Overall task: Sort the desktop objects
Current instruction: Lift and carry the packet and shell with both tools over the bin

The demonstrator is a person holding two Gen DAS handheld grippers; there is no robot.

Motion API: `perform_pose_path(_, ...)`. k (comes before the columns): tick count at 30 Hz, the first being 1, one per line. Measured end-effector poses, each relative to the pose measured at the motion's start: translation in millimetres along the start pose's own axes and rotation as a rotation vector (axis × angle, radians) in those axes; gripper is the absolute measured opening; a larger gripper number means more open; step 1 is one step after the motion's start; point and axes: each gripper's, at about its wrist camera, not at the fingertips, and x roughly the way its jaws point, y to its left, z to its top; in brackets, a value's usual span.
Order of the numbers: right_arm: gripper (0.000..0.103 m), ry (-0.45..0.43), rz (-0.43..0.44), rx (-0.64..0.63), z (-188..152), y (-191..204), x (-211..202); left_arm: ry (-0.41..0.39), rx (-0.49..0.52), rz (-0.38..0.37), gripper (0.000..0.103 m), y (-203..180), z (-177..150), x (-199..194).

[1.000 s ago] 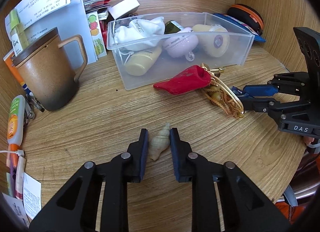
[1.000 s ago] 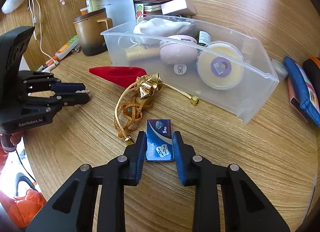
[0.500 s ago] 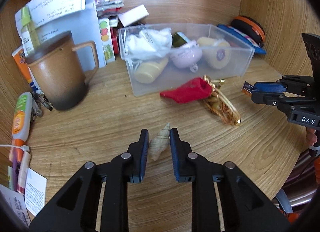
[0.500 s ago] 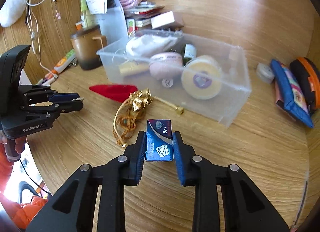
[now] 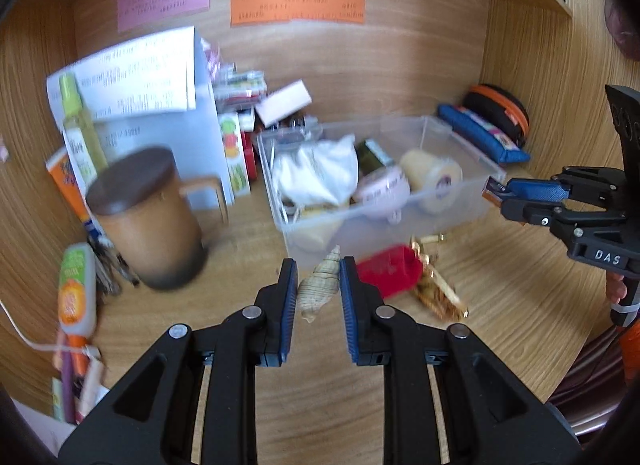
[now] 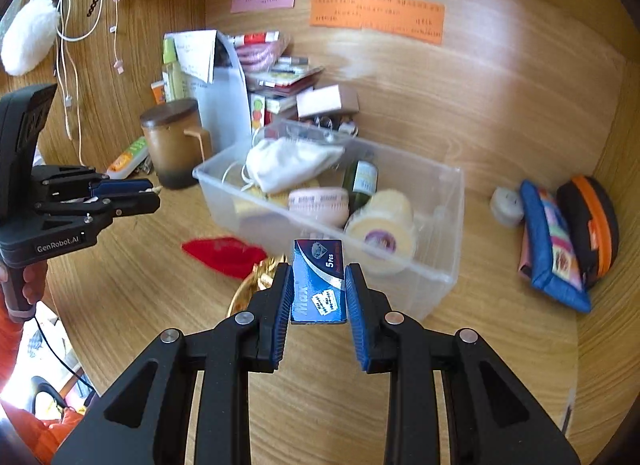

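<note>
A: The left gripper [image 5: 318,285] is clamped on a pale spiral shell [image 5: 320,285], pads pressing its two sides. The right gripper [image 6: 318,285] is likewise closed, on a small blue card box [image 6: 319,281]. Both things are up off the desk [image 6: 500,365].

B: And where do they go?

A: My guess is the clear plastic bin [image 6: 452,225]. It sits ahead of both claws and lower, near the back of the desk, already holding a white pouch [image 6: 288,163], a small dark bottle [image 6: 362,181] and some round tubs.

B: How do the held things lie?

A: The shell's long axis runs along the fingers, its point facing forward toward the bin. The blue box stands lengthwise between the pads too, its far end poking out toward the bin's near wall.

B: Which hand is nearer?

A: Hard to call. From the left wrist view the bin's near corner shows right behind the shell tip; from the right wrist view the bin's front wall shows just behind the box. Both seem about equally placed, left toward the bin's left end, right toward its middle. Either would have to clear the rim first.
</note>
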Motion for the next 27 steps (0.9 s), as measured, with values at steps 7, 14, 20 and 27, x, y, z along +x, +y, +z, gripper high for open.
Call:
perform_pose_path(7, 0.024, -0.037, -0.014, -0.013, 24, -3, 1, -0.043, 0.008, -0.025, 0.021, 4, 31, -2)
perform_pose_path(14, 0.024, -0.045, -0.009, -0.012, 45, -11, 17, -0.048, -0.007, -0.056, 0.021, 11, 54, 13)
perform_pose_path(20, 0.024, -0.019, -0.002, -0.015, 55, -20, 41, -0.021, -0.010, -0.087, 0.021, 13, 65, 40)
perform_pose_path(27, 0.024, 0.032, 0.011, -0.005, 58, -28, 74, 0.024, 0.011, -0.121, 0.021, 8, 70, 72)
